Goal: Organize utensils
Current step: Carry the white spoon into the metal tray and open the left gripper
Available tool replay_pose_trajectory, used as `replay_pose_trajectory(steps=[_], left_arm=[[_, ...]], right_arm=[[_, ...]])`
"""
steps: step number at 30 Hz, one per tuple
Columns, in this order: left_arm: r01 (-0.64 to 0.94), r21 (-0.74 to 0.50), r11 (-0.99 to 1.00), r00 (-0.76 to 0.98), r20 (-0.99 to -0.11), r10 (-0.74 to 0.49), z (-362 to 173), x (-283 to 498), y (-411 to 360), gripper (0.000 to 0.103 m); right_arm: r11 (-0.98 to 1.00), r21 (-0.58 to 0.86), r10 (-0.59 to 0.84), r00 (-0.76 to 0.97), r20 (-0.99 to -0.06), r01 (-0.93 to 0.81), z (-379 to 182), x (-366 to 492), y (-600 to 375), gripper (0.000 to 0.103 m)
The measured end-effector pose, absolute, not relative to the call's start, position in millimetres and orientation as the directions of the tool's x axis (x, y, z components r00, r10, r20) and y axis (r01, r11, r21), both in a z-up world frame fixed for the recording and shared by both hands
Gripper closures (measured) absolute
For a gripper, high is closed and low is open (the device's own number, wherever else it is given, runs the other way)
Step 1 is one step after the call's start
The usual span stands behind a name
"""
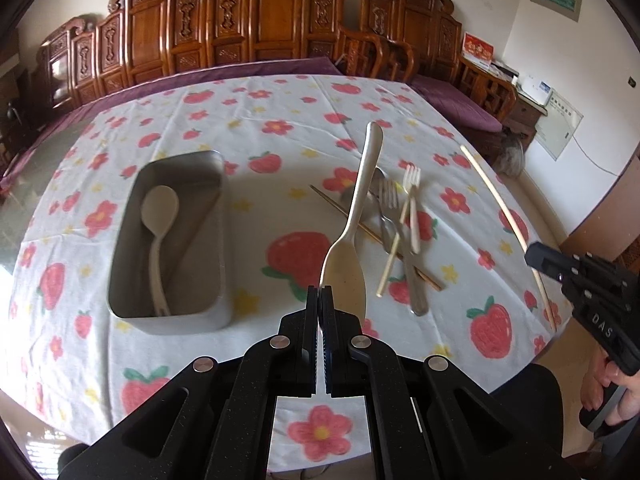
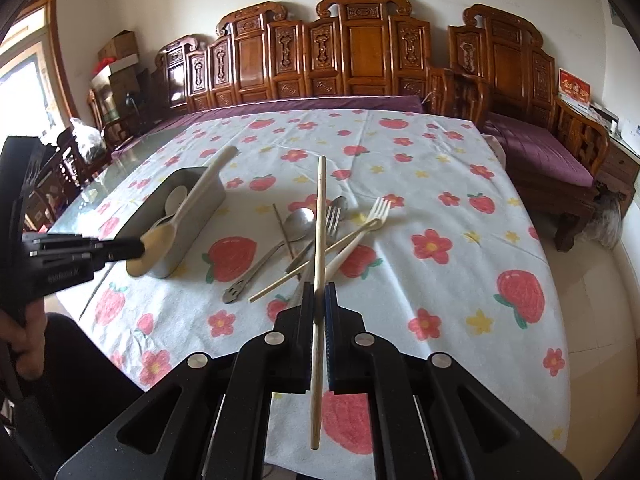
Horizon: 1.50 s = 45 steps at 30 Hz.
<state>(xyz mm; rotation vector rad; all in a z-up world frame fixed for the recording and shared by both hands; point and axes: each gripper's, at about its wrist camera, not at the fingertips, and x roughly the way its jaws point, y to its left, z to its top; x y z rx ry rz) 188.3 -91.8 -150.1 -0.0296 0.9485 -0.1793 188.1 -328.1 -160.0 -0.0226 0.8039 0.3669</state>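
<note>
Seen first from the left wrist: left gripper point(image 1: 319, 292) pressed together on the bowl edge of a cream spoon point(image 1: 352, 224), handle pointing up and away, long axis running out from the fingers toward the far side of the table point(image 1: 280, 92). Held above the cloth, to the right of the metal tin point(image 1: 120, 280), with another cream spoon point(image 1: 159, 232) lying lengthwise inside. Right of the held spoon, a loose pile: metal fork point(image 1: 396, 232), cream fork point(image 1: 412, 200), thin dark skewer point(image 1: 360, 228) and a pale chopstick point(image 1: 390, 264) crossing one another. Likely trouble: a thin pinch on a rounded bowl, so probable pivoting or slipping on the way to the tin, and a long handle liable to catch the tin's rim unless turned parallel to its length. Then from the right wrist: right gripper point(image 2: 319, 292) pinching a chopstick point(image 2: 319, 240) partway along its length, tip pointing forward over the pile, tail running back between the fingers and past them. Below, metal spoon point(image 2: 296, 224) and the forks tangled together. Risk here: sweeping the pile with the long tip, or colliding with the left gripper point(image 2: 132, 249) near the tin point(image 2: 208, 200) if both approach at once.
</note>
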Motion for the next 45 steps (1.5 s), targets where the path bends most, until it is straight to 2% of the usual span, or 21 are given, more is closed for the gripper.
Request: replay_pose_trajectory(steps=[13, 22, 34, 45], left_arm=[[0.067, -0.076, 0.995, 0.598, -0.795, -0.101, -147, 210, -11, 0.102], [-0.041, -0.092, 0.995, 0.560, -0.827, -0.053, -172, 236, 44, 0.102], [-0.041, -0.096, 0.995, 0.495, -0.867, -0.063, -199, 252, 48, 0.102], [-0.043, -0.150, 0.988, 0.521, -0.847, -0.106, -192, 249, 64, 0.100]], right_arm=[[0.908, 0.089, 0.348, 0.619, -0.705, -0.410, -150, 183, -291, 0.097], [0.886, 0.097, 0.375, 0.578, -0.725, -0.453, -157, 213, -248, 0.097], [0.847, 0.149, 0.446, 0.529, -0.722, -0.510, -158, 242, -178, 0.097], [0.828, 0.173, 0.469, 0.491, -0.734, -0.533, -164, 256, -136, 0.097]])
